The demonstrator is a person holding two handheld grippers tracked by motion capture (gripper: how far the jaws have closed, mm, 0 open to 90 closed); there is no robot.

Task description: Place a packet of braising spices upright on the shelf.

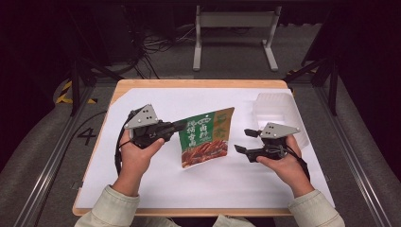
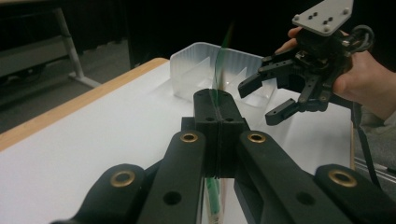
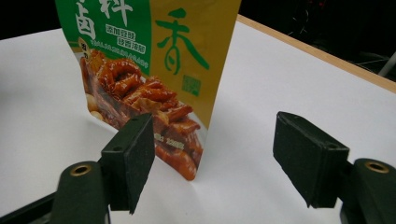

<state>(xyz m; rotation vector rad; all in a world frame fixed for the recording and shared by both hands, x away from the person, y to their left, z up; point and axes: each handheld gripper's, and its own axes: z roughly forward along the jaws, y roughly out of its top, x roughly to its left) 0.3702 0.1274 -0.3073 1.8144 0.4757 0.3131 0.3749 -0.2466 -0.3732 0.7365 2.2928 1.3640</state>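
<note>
A flat snack pouch (image 1: 205, 137), green and gold with a picture of red-brown food, hangs upright just above the white sheet. My left gripper (image 1: 179, 125) is shut on its left edge. In the left gripper view the pouch (image 2: 219, 70) shows edge-on as a thin green line rising from the closed jaws (image 2: 217, 100). My right gripper (image 1: 245, 141) stands open to the right of the pouch, apart from it, and appears farther off in the left gripper view (image 2: 261, 100). In the right gripper view the pouch (image 3: 154, 60) hangs ahead of the open gripper (image 3: 215, 158), with nothing between the pads.
A clear plastic tray (image 1: 279, 111) with dividers sits at the back right of the sheet, also in the left gripper view (image 2: 196, 60). White paper (image 1: 156, 189) covers the wooden table (image 1: 198, 83). A metal stand (image 1: 234, 21) is on the floor beyond.
</note>
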